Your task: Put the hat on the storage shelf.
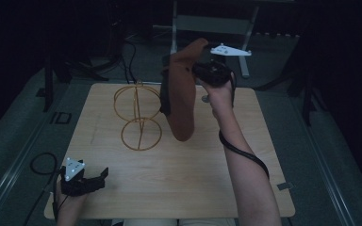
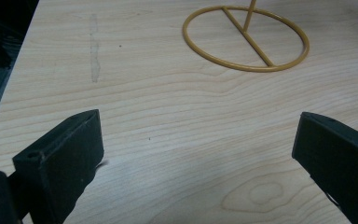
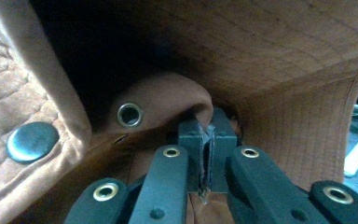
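High view: a brown hat point(image 1: 181, 94) is held aloft at upper centre by the right gripper point(image 1: 206, 71), beside a wire stand point(image 1: 138, 117) on the counter point(image 1: 179, 174); the left gripper point(image 1: 92, 181) is seen at lower left.
Left gripper view: the fingers point(image 2: 65, 158) are spread apart over the bare counter.
Right gripper view: the fingers point(image 3: 193, 140) are clamped on the hat's fabric.

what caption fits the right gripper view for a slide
Right gripper pinching the brown hat fabric beside a metal eyelet.

wire stand point(image 1: 137, 115) on table point(image 1: 184, 188), hat point(image 1: 181, 89) raised just right of it
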`<state>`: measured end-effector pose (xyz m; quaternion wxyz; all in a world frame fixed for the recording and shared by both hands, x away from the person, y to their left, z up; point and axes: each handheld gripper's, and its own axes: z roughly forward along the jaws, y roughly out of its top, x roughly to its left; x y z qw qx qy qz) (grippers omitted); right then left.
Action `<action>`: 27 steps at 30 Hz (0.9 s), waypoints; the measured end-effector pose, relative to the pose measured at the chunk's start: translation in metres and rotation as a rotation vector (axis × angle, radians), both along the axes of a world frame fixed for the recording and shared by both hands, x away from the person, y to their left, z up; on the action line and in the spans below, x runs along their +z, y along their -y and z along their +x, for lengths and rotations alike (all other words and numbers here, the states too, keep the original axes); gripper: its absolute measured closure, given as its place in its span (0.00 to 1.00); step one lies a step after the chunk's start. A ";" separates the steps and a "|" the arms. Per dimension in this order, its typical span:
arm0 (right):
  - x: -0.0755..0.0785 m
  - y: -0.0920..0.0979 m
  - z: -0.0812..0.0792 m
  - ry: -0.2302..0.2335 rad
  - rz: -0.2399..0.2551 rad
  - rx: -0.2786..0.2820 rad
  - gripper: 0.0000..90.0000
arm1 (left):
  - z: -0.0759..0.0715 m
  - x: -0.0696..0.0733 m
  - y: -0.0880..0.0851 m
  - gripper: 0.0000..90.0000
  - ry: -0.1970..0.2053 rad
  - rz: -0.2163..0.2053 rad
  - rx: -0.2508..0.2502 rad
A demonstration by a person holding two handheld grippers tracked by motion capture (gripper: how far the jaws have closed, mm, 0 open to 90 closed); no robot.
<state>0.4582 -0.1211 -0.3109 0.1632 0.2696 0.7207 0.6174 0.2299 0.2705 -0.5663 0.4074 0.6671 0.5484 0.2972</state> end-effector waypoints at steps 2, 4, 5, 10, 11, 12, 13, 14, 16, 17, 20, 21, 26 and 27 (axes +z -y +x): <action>0.002 -0.016 0.003 -0.003 -0.014 0.009 0.97 | 0.000 -0.001 -0.001 0.03 0.004 -0.005 0.006; 0.001 -0.031 0.005 -0.010 -0.021 0.018 0.97 | 0.000 -0.002 -0.002 0.03 0.003 -0.005 0.009; 0.000 -0.040 0.007 -0.020 -0.027 0.026 0.97 | 0.000 -0.002 -0.002 0.03 0.005 -0.005 0.008; -0.008 -0.076 0.007 -0.043 -0.074 0.064 0.97 | 0.000 -0.003 -0.002 0.03 0.001 -0.014 -0.002; -0.013 -0.094 0.005 -0.054 -0.098 0.088 0.97 | 0.000 -0.003 -0.003 0.03 0.001 -0.016 0.006; -0.013 -0.094 0.005 -0.054 -0.098 0.088 0.97 | 0.000 -0.003 -0.003 0.03 0.001 -0.016 0.006; -0.014 -0.100 0.004 -0.060 -0.103 0.100 0.97 | 0.000 -0.003 -0.004 0.03 0.003 -0.026 0.002; -0.018 -0.113 0.003 -0.061 -0.133 0.116 0.97 | -0.001 -0.003 -0.006 0.03 0.006 -0.027 0.010; -0.021 -0.124 0.003 -0.066 -0.159 0.121 0.96 | -0.001 -0.002 -0.008 0.03 0.013 -0.040 0.013; -0.022 -0.128 0.003 -0.069 -0.168 0.120 0.96 | -0.001 -0.002 -0.008 0.03 0.013 -0.040 0.013; -0.026 -0.138 0.004 -0.089 -0.176 0.137 0.95 | -0.001 -0.001 -0.010 0.03 0.012 -0.048 0.011; -0.027 -0.140 0.004 -0.092 -0.180 0.141 0.95 | -0.001 -0.002 -0.010 0.03 0.007 -0.056 0.005; -0.030 -0.150 0.002 -0.089 -0.199 0.152 0.80 | 0.000 -0.003 -0.010 0.03 0.001 -0.061 -0.002; -0.030 -0.152 0.003 -0.102 -0.204 0.159 0.70 | 0.000 -0.003 -0.010 0.03 0.004 -0.067 -0.002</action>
